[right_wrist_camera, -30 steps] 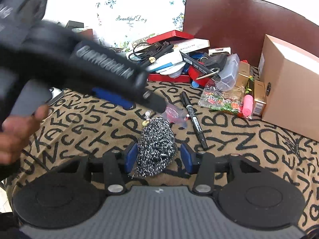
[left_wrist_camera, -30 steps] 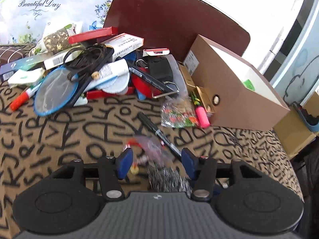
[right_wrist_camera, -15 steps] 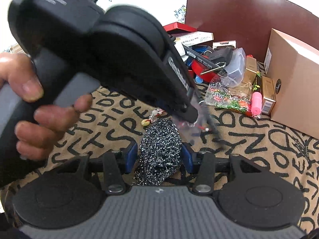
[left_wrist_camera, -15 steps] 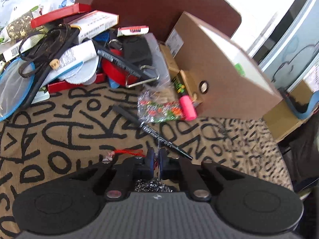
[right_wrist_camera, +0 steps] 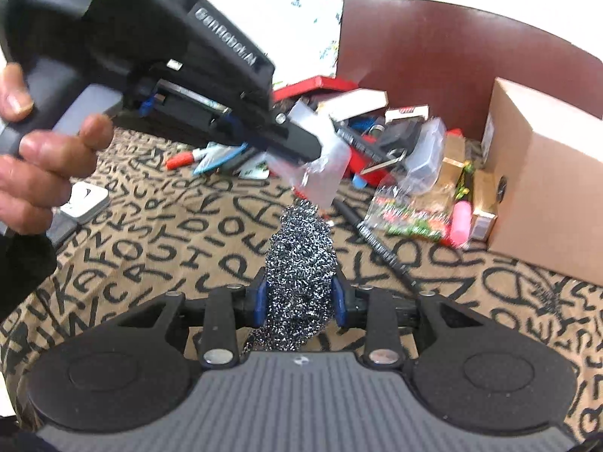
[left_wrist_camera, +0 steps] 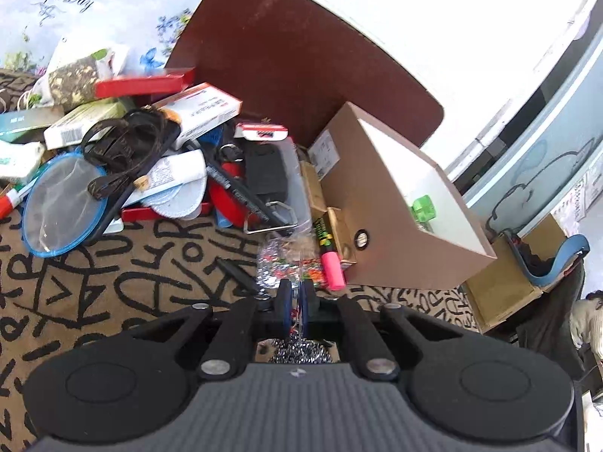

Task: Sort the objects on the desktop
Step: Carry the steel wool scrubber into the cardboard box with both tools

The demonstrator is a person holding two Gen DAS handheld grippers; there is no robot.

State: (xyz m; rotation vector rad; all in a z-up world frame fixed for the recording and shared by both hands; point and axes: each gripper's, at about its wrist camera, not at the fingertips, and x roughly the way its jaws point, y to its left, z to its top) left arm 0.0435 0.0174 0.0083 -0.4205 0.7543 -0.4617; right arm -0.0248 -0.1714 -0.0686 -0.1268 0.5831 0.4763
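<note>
A clear plastic bag [right_wrist_camera: 320,173] is pinched in the fully closed left gripper [left_wrist_camera: 297,301]. The right gripper [right_wrist_camera: 299,297] fingers are closing around the steel-wool scourer [right_wrist_camera: 301,260], at six o'clock on the worktop [right_wrist_camera: 150,248]. Only a green item [left_wrist_camera: 424,207] is seen in the cardboard box [left_wrist_camera: 377,203]; the clutter pile [left_wrist_camera: 150,150] at ten o'clock is judged unsorted.

The left tool [left_wrist_camera: 296,303], open over a small clear bag [right_wrist_camera: 320,167] a second ago, is now clamped on it and has lifted it off the patterned tabletop [right_wrist_camera: 188,233]. The right tool [right_wrist_camera: 299,295] is closing, its blue pads now pressing the steel scrubber [right_wrist_camera: 299,260] they stood clear of before.
</note>
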